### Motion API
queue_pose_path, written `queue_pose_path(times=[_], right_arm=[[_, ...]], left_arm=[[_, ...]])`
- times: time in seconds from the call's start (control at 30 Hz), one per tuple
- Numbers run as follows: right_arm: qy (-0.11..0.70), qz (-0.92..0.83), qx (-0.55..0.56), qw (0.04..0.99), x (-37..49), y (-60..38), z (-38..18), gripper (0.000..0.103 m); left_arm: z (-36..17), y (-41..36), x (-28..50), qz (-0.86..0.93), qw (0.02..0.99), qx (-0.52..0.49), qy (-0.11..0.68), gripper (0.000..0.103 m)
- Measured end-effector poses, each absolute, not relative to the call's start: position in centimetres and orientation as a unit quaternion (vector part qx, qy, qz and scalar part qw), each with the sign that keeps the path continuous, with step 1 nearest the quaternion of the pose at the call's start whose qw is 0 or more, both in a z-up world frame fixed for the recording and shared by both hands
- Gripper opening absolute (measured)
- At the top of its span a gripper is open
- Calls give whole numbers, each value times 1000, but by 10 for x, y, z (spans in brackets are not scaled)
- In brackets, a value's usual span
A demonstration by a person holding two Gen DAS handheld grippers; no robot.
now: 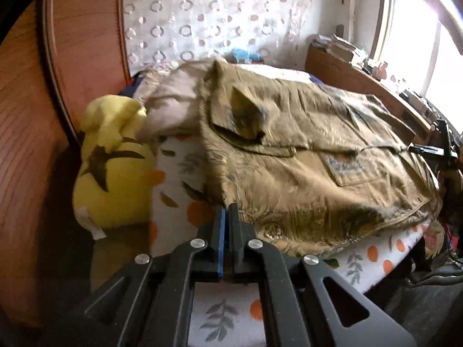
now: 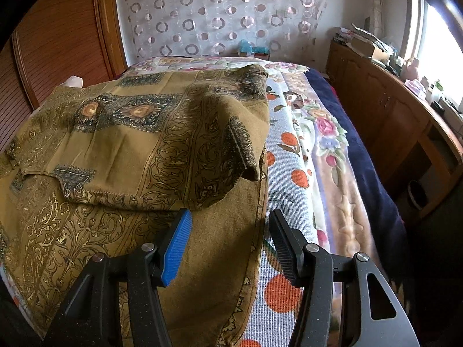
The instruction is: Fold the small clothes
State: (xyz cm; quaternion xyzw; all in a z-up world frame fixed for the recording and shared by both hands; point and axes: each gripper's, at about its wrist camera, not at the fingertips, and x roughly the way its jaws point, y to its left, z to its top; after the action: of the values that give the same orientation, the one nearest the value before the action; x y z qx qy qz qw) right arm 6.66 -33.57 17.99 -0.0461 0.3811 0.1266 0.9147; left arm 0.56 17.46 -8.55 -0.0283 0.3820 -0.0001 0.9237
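Left wrist view. At far left stands a wooden wardrobe [image 1: 34, 150]; just beside it a yellow plush toy [image 1: 113, 170] rests against the edge of the bed. The bed carries a white sheet with orange fruit and grey leaves [image 1: 373, 257]. On it lies the olive-brown patterned garment [image 1: 303, 159], spread flat across the bed, with a small pointed fold [image 1: 246, 107] standing up near its far left part and a pinkish-grey cloth [image 1: 173, 104] bunched behind it. The left claw [image 1: 227, 217] is clenched, its blue pad pressed to the black one, its tip at the near left corner of the garment; whether cloth is caught between the pads cannot be told. At far right the other black claw [image 1: 434, 147] shows at the garment's right edge, under a bright window [image 1: 413, 34].

Right wrist view. The same garment [image 2: 130, 144] fills the left half, its upper layer lying folded over the lower one, the hem of that layer ending just ahead of the blue pad [image 2: 178, 248]. The right claw [image 2: 231, 225] is released: its jaws stand apart, one over the garment's right edge, the other over the fruit-print sheet [image 2: 289, 173]; nothing is gripped. Further right lie a floral blanket [image 2: 324, 133], a dark blue blanket [image 2: 367, 167] and a wooden cabinet [image 2: 382, 110].
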Motion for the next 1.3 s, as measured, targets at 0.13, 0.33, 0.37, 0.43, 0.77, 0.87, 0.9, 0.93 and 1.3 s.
queue_pose_path(times=[0.13, 0.33, 0.37, 0.43, 0.77, 0.87, 0.9, 0.93, 1.3], right_arm=[[381, 127, -46, 914, 77, -339, 162, 58], [381, 128, -46, 914, 74, -338, 167, 59], [381, 128, -46, 914, 73, -339, 168, 59], [381, 128, -46, 914, 73, -339, 168, 59], [381, 128, -45, 914, 82, -338, 156, 60], [383, 128, -44, 914, 89, -336, 145, 60], [382, 127, -45, 914, 95, -332, 137, 60], [378, 128, -47, 916, 95, -330, 138, 60], [353, 123, -54, 926, 121, -316, 146, 60]], left_arm=[[-79, 175, 4, 8, 923, -19, 384, 2], [-78, 170, 12, 5, 925, -15, 380, 6], [-76, 169, 12, 6, 926, -11, 377, 12], [-75, 166, 13, -2, 927, -10, 374, 29], [-57, 157, 28, -15, 937, -10, 350, 72], [-55, 154, 41, -14, 937, -10, 350, 73], [-55, 153, 44, -13, 937, -9, 350, 73], [-55, 152, 49, -14, 936, -9, 350, 73], [-62, 149, 95, -15, 932, -22, 362, 73]])
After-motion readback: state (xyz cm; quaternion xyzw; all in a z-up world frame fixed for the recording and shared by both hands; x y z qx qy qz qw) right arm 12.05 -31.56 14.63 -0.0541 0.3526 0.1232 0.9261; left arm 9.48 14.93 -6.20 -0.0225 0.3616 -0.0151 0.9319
